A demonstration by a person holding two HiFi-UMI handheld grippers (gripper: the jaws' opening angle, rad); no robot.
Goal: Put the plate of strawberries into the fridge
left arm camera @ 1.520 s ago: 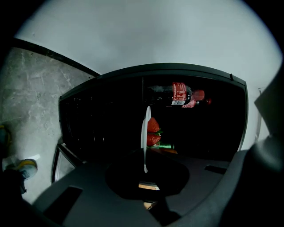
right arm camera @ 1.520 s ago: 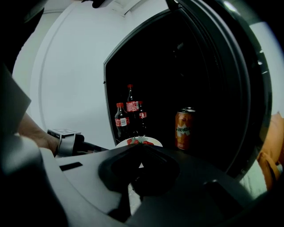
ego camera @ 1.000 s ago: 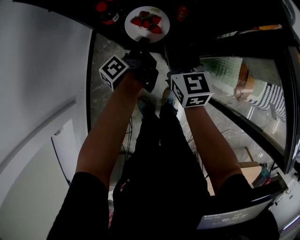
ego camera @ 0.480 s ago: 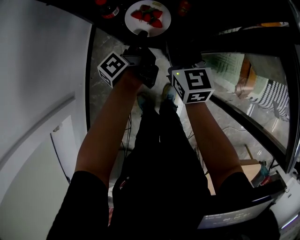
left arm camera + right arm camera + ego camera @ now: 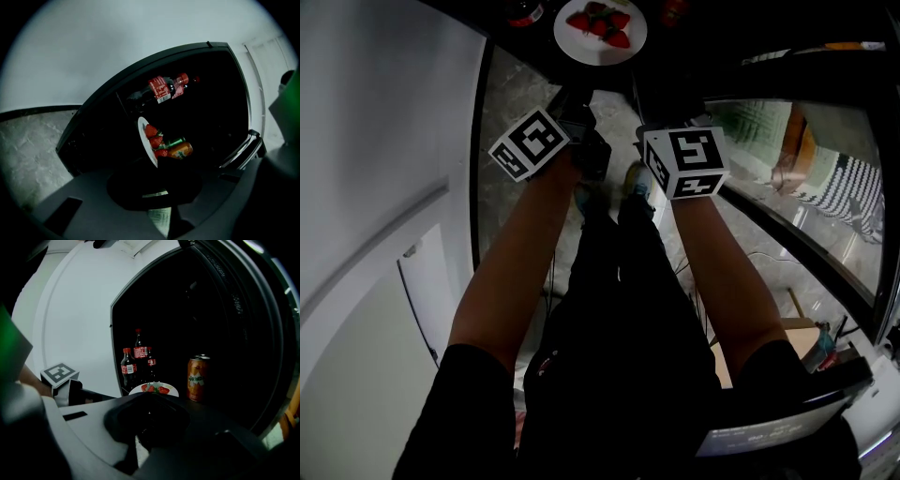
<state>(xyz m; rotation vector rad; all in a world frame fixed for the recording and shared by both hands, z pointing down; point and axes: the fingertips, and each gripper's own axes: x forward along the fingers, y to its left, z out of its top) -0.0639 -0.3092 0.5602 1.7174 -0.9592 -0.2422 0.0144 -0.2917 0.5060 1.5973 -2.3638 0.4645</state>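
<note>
The white plate of strawberries (image 5: pixel 600 33) lies on the dark fridge shelf, between the cola bottles (image 5: pixel 136 363) and an orange soda can (image 5: pixel 198 378). My left gripper (image 5: pixel 575 94) points at the plate's near rim from just short of it, with a dark gap between them. In the left gripper view the plate (image 5: pixel 146 143) stands edge-on just beyond the dark jaws, which hold nothing. My right gripper (image 5: pixel 661 105) hovers beside the left one, before the shelf's front. Its jaws are lost in shadow. The plate (image 5: pixel 153 389) shows just past them.
The fridge's left wall and white outer side (image 5: pixel 384 112) stand close to my left arm. The open glass door (image 5: pixel 806 187) runs along the right. Marbled floor (image 5: pixel 511 122) lies below. A cola bottle (image 5: pixel 164 87) and the can (image 5: pixel 180 150) flank the plate.
The plate has stayed on the shelf beside the can while my left gripper has drawn back from its rim. My right gripper has crept slightly towards the fridge.
</note>
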